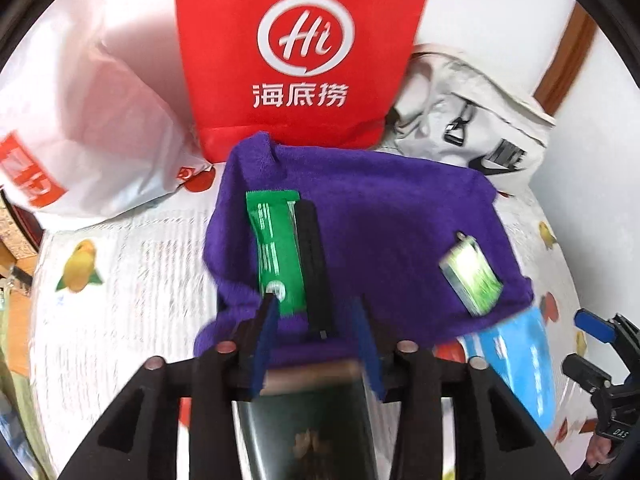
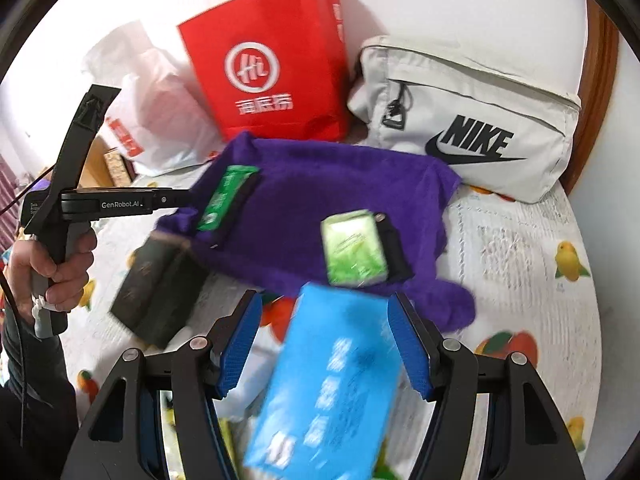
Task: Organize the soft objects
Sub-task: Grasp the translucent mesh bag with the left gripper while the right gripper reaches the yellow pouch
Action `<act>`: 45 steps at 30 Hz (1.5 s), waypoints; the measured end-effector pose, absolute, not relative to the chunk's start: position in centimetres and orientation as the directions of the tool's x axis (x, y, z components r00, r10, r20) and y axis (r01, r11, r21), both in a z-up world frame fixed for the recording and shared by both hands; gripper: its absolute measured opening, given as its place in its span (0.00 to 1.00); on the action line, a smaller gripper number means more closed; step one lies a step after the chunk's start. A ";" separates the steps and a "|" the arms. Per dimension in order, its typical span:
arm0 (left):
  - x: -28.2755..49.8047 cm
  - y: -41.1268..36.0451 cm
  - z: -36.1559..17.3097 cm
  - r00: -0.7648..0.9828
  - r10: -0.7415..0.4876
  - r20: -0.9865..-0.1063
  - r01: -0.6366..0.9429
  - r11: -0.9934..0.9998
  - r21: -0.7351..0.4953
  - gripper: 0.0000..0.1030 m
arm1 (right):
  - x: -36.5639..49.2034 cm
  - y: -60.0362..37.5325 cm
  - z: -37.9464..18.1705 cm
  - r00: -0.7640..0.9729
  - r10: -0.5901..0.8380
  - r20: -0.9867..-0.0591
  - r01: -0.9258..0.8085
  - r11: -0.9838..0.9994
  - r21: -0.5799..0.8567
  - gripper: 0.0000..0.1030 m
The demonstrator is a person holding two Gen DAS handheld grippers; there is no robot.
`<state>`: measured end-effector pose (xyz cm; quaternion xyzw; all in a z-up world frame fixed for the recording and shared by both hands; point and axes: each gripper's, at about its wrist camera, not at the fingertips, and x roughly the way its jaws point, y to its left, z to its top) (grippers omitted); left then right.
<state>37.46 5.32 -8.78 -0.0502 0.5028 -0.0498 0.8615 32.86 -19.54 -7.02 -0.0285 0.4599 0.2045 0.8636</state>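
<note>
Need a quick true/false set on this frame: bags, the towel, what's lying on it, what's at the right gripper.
1. The red bag stands behind the purple towel. True.
2. The green packet lies on the bare sheet, clear of the towel. False: it lies on the purple towel.
3. The Nike bag is black with a white logo. False: it is pale, with a black logo.
4. In the right wrist view, a blue pack shows between the jaws of the right gripper. True.
5. The red bag stands between the white plastic bag and the Nike bag. True.
</note>
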 end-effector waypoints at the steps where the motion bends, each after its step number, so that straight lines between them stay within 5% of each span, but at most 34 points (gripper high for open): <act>1: 36.4 5.3 -8.3 0.502 -0.131 -0.855 0.036 0.991 -0.130 0.45 | 32.1 -19.3 -6.9 0.494 0.332 -0.804 -0.387 0.912 0.139 0.63; 12: 25.3 4.7 -8.9 0.524 -0.107 -0.845 0.032 0.994 -0.106 0.61 | 23.0 -18.6 -7.7 0.480 0.381 -0.790 -0.429 0.888 0.168 0.65; 23: 18.8 2.5 -13.1 0.471 -0.180 -0.864 0.071 0.983 -0.167 0.63 | 17.8 -20.8 -10.3 0.468 0.384 -0.796 -0.386 0.899 0.207 0.65; 27: 16.9 0.5 -14.5 0.444 -0.225 -0.867 0.119 0.974 -0.191 0.75 | 17.3 -21.2 -11.1 0.459 0.386 -0.800 -0.380 0.899 0.216 0.65; 35: 15.0 -1.2 -17.1 0.416 -0.190 -0.889 0.143 0.979 -0.142 0.75 | 16.2 -22.0 -11.6 0.461 0.403 -0.791 -0.369 0.897 0.242 0.66; 37: 14.4 -1.5 -16.9 0.437 -0.177 -0.882 0.164 0.980 -0.115 0.63 | 16.0 -22.2 -11.7 0.461 0.406 -0.789 -0.364 0.898 0.249 0.66; 38: 14.2 -1.6 -16.8 0.438 -0.180 -0.881 0.176 0.978 -0.112 0.43 | 16.0 -22.2 -11.8 0.462 0.407 -0.788 -0.362 0.898 0.251 0.65; 41: 13.7 -1.4 -16.6 0.428 -0.210 -0.879 0.192 0.971 -0.139 0.16 | 15.8 -22.5 -11.7 0.466 0.414 -0.782 -0.359 0.896 0.261 0.65; 45: 13.0 -0.5 -15.7 0.455 -0.230 -0.860 0.186 0.969 -0.161 0.09 | 15.4 -22.5 -11.7 0.465 0.424 -0.777 -0.360 0.893 0.271 0.65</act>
